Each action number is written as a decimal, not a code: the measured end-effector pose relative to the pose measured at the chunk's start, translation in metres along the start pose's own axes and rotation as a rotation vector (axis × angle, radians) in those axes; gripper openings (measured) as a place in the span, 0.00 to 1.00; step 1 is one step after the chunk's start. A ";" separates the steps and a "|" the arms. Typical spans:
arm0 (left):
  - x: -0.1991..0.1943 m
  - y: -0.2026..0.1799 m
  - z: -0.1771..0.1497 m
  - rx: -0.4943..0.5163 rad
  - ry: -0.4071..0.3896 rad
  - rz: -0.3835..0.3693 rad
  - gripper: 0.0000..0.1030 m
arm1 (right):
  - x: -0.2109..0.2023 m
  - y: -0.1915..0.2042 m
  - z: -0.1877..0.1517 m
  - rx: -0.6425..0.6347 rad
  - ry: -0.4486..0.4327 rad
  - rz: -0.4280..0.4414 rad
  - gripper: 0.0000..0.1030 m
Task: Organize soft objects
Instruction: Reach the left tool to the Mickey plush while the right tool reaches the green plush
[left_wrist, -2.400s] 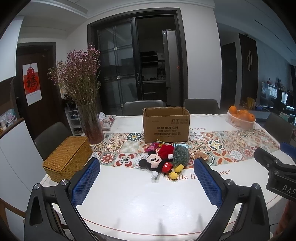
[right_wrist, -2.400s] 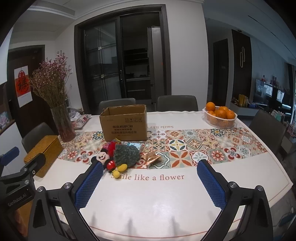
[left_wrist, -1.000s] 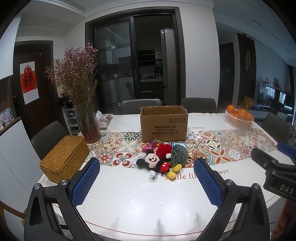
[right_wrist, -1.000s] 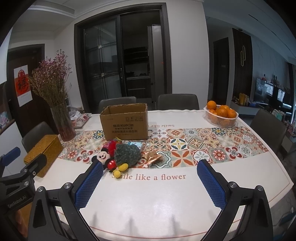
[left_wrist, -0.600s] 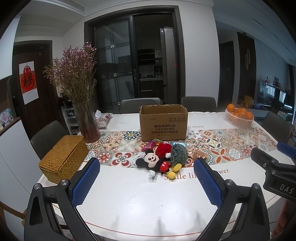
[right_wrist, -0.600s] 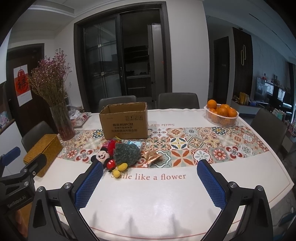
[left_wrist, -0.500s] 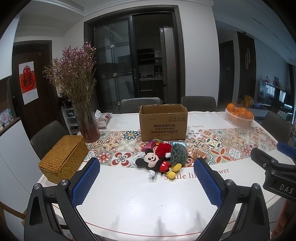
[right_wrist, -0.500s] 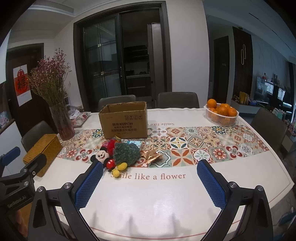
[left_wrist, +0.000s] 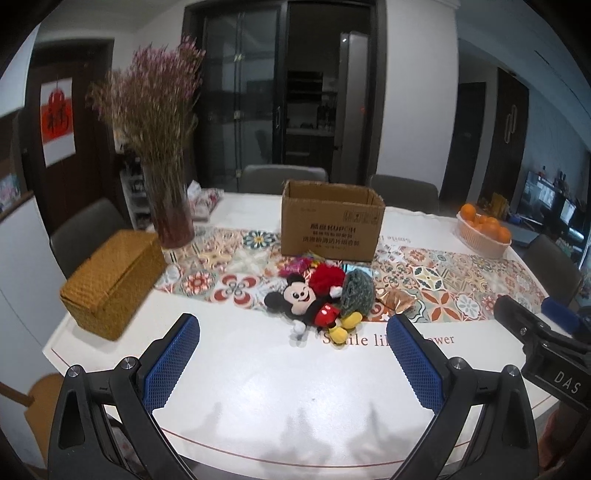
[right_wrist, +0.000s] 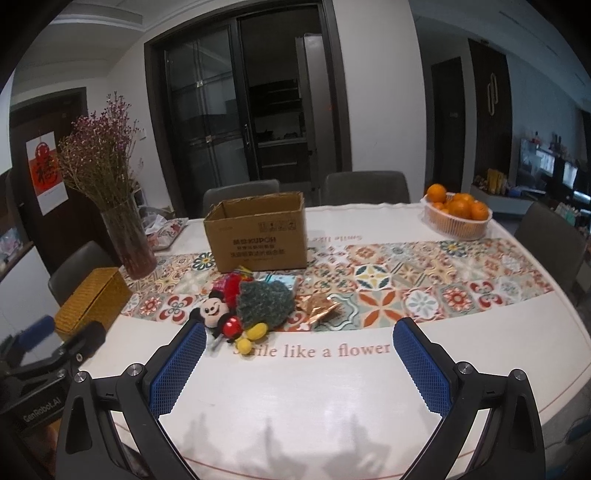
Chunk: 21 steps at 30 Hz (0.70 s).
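Note:
A Mickey Mouse plush (left_wrist: 306, 304) (right_wrist: 218, 314) lies on the white table beside a green knitted piece (left_wrist: 356, 295) (right_wrist: 266, 302) and a red fluffy piece (left_wrist: 327, 277) (right_wrist: 231, 286). An open cardboard box (left_wrist: 330, 219) (right_wrist: 258, 230) stands just behind the pile. My left gripper (left_wrist: 293, 349) is open and empty, above the table's near side, short of the plush. My right gripper (right_wrist: 299, 354) is open and empty, with the pile ahead of its left finger.
A wicker box (left_wrist: 114, 277) (right_wrist: 94, 302) sits at the left edge. A glass vase of dried flowers (left_wrist: 168, 218) (right_wrist: 127, 240) stands behind it. A basket of oranges (left_wrist: 484, 232) (right_wrist: 456, 218) is far right. A gold wrapper (left_wrist: 397, 299) (right_wrist: 319, 306) lies right of the pile. Chairs ring the table.
Both grippers have come a little closer to the toy pile and tilted slightly. Both stay open. Nothing on the table has moved.

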<state>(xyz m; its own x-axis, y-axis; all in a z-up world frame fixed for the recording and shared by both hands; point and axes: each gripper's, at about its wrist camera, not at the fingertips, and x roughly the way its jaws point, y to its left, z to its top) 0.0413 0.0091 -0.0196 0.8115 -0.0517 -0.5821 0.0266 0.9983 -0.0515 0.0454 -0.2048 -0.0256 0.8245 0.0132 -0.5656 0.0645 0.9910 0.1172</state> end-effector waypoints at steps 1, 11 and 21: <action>0.004 0.002 0.001 -0.007 0.007 0.000 1.00 | 0.004 0.001 0.001 0.001 0.005 0.004 1.00; 0.060 0.020 0.023 -0.045 0.095 -0.025 1.00 | 0.063 0.019 0.012 0.026 0.083 0.026 0.99; 0.131 0.044 0.050 -0.087 0.190 -0.092 0.96 | 0.125 0.041 0.034 0.039 0.138 0.028 0.95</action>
<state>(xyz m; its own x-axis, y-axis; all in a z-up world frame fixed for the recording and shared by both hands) 0.1779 0.0477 -0.0579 0.6832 -0.1542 -0.7138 0.0378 0.9836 -0.1764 0.1707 -0.1671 -0.0635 0.7412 0.0613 -0.6685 0.0668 0.9841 0.1644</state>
